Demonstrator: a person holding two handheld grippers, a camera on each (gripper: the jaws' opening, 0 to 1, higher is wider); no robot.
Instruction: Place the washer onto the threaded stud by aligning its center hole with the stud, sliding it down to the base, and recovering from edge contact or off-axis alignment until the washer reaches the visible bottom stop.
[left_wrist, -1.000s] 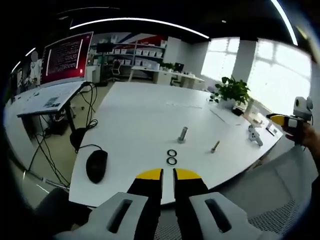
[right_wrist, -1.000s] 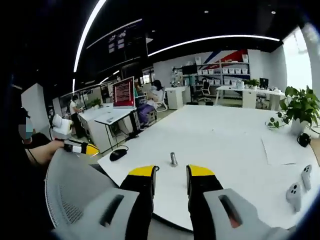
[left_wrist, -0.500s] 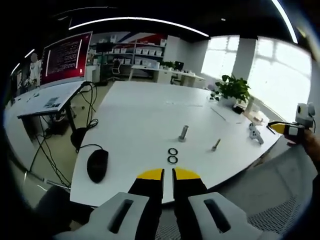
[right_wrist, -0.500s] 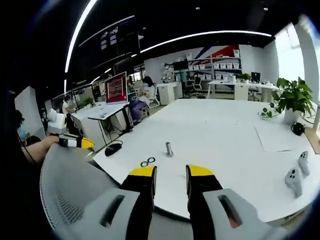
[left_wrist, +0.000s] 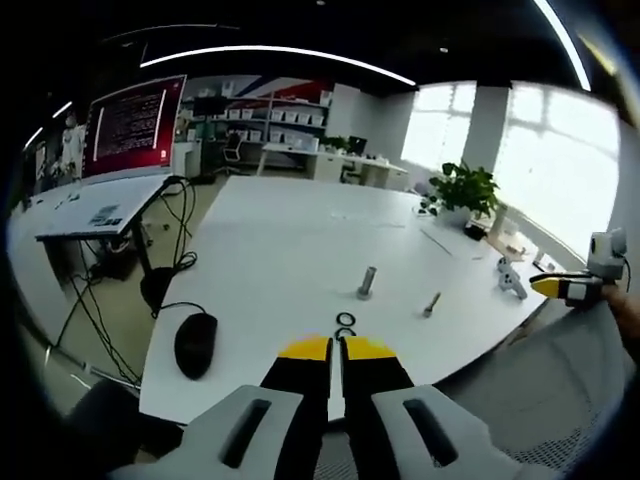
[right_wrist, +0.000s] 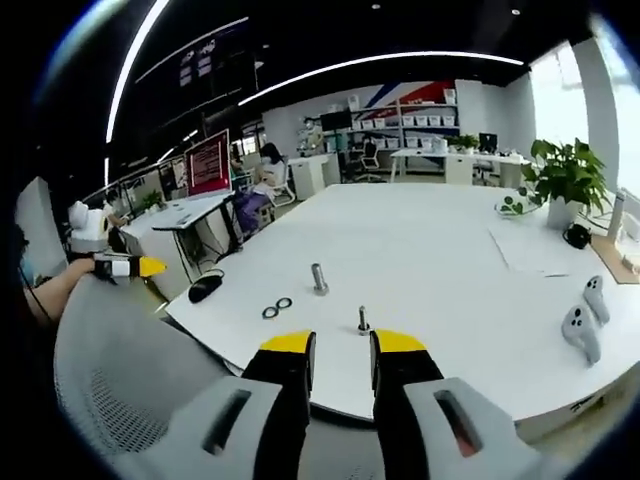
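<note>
white table (right_wrist: 450, 250), two washers (right_wrist: 277, 307) beside upright threaded stud (right_wrist: 319, 278), left hand-held gripper (left_wrist: 334, 347) pressed together, right hand-held gripper (right_wrist: 339, 342) spread

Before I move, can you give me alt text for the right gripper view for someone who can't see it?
The right claw, jaws open and empty, points across a white table toward an upright threaded stud. Two washers lie flat left of the stud, and a small bolt stands just ahead of the jaws. A computer mouse sits at the table's left edge.
</note>
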